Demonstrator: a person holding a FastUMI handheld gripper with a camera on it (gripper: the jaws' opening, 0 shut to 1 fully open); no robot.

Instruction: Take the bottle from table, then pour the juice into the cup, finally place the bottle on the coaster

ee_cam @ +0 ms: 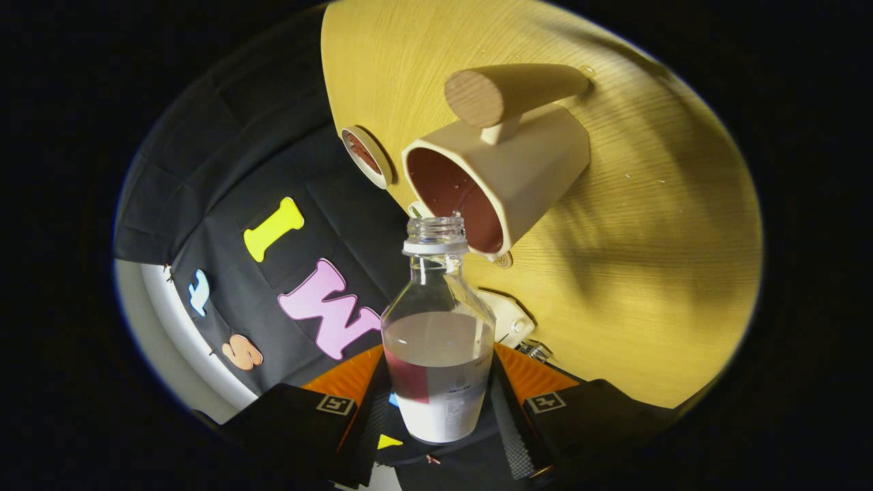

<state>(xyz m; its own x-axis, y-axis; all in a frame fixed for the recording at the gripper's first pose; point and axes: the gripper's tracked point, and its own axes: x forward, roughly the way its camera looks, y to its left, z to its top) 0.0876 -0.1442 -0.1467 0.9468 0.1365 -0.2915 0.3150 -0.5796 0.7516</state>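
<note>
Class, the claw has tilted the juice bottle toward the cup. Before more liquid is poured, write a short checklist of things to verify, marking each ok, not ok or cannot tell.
1. Claw shut on the clear glass bottle with the white label: ok, both fingers press its sides.
2. Cap off: ok, the threaded neck is open.
3. Bottle mouth at the rim of the cream cup with the wooden handle: ok.
4. Liquid left in the bottle: ok, roughly half.
5. Fill level in the cup: cannot tell.
6. Small round coaster beside the cup free for the bottle: ok.
</note>
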